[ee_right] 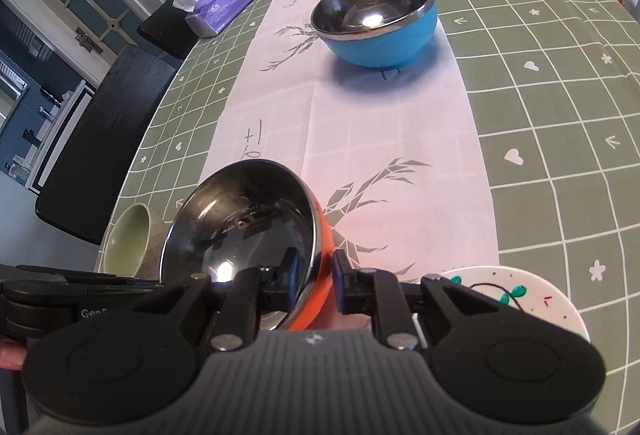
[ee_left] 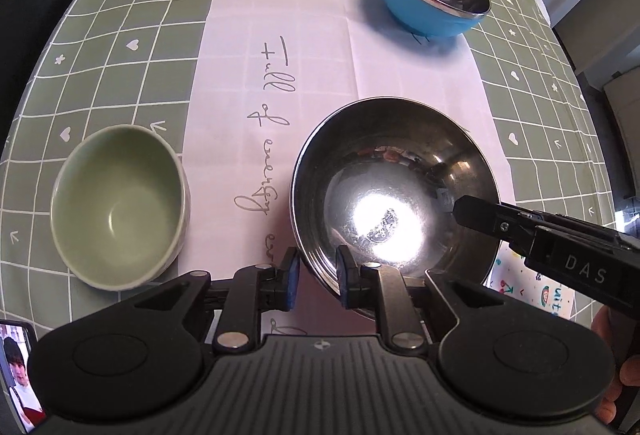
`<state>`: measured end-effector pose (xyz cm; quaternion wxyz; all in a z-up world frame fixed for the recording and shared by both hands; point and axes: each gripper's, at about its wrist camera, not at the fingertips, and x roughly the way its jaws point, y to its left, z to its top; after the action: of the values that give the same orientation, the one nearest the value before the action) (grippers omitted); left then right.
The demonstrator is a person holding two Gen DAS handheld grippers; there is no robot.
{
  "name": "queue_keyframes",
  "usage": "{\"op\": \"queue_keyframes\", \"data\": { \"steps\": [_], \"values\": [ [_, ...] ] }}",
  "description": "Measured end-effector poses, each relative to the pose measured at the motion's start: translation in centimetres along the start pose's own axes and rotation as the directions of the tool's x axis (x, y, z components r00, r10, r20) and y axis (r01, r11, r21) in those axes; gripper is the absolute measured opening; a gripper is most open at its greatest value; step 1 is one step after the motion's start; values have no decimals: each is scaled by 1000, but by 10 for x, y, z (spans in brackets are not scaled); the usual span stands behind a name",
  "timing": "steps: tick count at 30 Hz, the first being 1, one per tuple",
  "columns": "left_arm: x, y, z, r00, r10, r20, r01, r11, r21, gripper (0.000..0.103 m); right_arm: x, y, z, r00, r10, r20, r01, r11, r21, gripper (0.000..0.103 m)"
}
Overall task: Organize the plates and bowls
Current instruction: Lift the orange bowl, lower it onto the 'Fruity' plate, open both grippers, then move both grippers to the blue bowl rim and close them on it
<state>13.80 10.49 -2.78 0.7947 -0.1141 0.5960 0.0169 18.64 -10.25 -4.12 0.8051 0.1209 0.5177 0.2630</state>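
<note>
Both claws, left [ee_left: 316, 275] and right [ee_right: 314, 281], straddle the rim of the orange steel-lined bowl [ee_right: 244, 231] on the table [ee_right: 540, 95], jaws slightly apart and not pinching.

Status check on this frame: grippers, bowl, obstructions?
Left gripper and right gripper both straddle the orange steel bowl's rim, pads slightly off it. Bowl on table. Nothing blocking.

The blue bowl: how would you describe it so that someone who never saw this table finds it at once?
Follow the pale runner down the middle of the green checked tablecloth, away from the two tools. The blue bowl stands alone there, over a printed deer head. It is the only bowl that is blue outside with a shiny steel inside; the other steel-lined bowl is orange.
</note>
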Motion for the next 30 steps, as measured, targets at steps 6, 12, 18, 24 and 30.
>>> {"op": "queue_keyframes", "data": {
  "steps": [6, 12, 18, 24, 30],
  "values": [
    [0, 1, 1, 1000, -5, 0, 5, 1000, -13, 36, -7, 2, 1, 1000, 12, 25, -12, 1000, -15, 34],
    [-16, -4, 4, 998, 46, 40, -48, 998, 35, 41, -18, 5, 2, 997, -4, 74, 8, 998, -60, 37],
    [-47, -13, 7, 980, 127, 151, -145, 982, 120, 41, -36, 4, 6, 983, 55, 173, -42, 996, -81, 37],
    [-68, -19, 24, 963, 25, 268, -74, 982, 175, 41, -49, 2, 12, 958, 35, 284, -3, 994, -112, 40],
    [-65, -34, 47, 937, -4, 349, -87, 966, 245, 42, -42, -13, 29, 943, -46, 329, 83, 992, -100, 45]
  ]
}}
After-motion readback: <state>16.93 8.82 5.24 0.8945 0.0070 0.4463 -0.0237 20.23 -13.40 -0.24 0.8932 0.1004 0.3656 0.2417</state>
